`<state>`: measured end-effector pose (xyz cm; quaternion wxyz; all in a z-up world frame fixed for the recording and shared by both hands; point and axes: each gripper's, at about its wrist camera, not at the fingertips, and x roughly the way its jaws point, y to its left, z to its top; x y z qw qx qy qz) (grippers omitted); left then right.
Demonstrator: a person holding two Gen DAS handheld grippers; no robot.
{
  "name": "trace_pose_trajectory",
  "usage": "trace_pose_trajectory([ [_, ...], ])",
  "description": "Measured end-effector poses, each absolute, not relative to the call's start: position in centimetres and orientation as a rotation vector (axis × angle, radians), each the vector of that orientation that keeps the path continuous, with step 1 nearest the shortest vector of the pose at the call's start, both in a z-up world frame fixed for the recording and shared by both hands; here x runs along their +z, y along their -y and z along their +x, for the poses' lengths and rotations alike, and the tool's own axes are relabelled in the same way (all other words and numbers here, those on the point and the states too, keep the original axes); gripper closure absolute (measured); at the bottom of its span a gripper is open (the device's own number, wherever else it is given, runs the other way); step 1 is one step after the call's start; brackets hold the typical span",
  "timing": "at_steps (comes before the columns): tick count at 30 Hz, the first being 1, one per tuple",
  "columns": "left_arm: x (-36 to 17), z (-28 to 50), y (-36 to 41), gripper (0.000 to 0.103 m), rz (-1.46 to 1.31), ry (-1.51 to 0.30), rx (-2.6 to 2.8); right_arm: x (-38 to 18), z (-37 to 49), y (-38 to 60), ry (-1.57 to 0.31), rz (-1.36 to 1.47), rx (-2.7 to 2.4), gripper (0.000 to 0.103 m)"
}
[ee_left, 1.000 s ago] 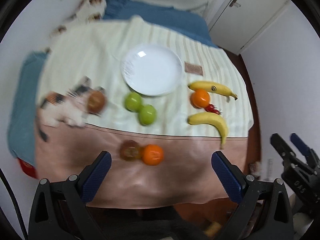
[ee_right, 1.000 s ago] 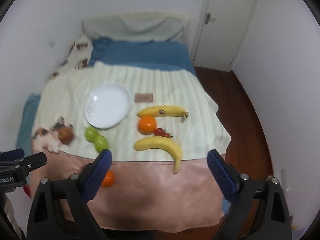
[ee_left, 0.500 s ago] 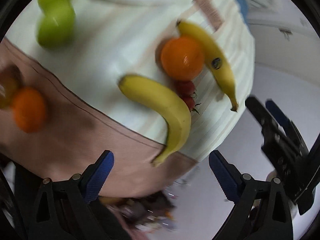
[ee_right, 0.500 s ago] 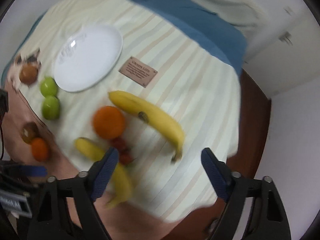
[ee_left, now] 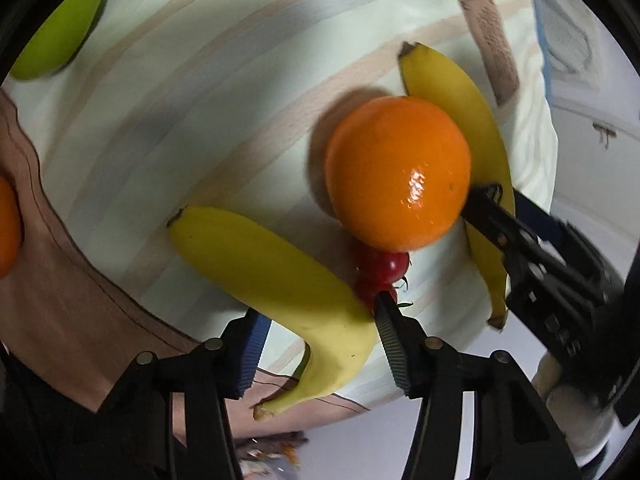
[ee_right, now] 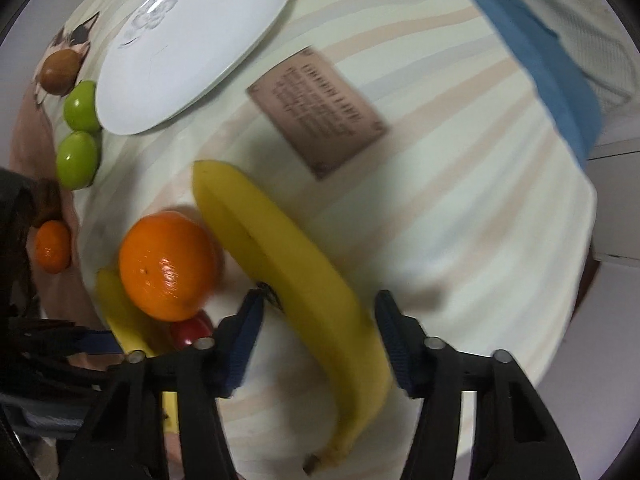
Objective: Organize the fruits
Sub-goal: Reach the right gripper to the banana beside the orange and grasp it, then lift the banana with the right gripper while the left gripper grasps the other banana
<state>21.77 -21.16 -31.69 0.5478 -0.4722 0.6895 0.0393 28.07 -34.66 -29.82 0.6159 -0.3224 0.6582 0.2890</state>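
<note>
Two bananas lie on a striped cream cloth with an orange (ee_left: 396,176) and cherry tomatoes (ee_left: 384,268) between them. My left gripper (ee_left: 318,312) straddles the stem half of the near banana (ee_left: 280,280). Its jaws are closing, and a gap still shows at the left pad. My right gripper (ee_right: 319,296) points down over the far banana (ee_right: 296,264), which lies between its closing jaws with a gap at the left pad. The right gripper (ee_left: 520,240) also shows beside the orange in the left wrist view.
A white plate (ee_right: 192,40) sits further back on the cloth. Two green apples (ee_right: 78,156) and a brown fruit (ee_right: 60,72) lie beside it. A small orange (ee_right: 52,246) rests on the pink sheet. A brown label patch (ee_right: 316,112) is sewn on the cloth, with blue bedding (ee_right: 560,80) beyond.
Both grippers have dropped from high over the bed down onto the bananas and have rolled. Their jaws have narrowed from wide open to straddling one banana each.
</note>
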Motion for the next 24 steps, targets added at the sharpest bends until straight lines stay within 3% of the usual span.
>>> trace_pose_trajectory([
  [4, -30.8, 22.5, 21.8, 0.054, -0.932, -1.64, 0.019, -30.0, 27.7, 34.9, -1.501, -0.74, 0.633, 0.046],
  [11, -28.1, 21.6, 23.9, 0.056, -0.366, -1.634, -0.023, -29.9, 24.8, 38.3, -1.614, -0.599, 0.485, 0.06],
  [18, -29.9, 19.9, 23.2, 0.056, -0.43, -1.653, 0.024, -31.0, 21.1, 43.4, -1.743, -0.336, 0.458, 0.064],
  [24, -31.2, 19.2, 25.8, 0.053, -0.381, -1.635, 0.025, -31.0, 21.5, 42.9, -1.634, -0.35, 0.418, 0.061],
])
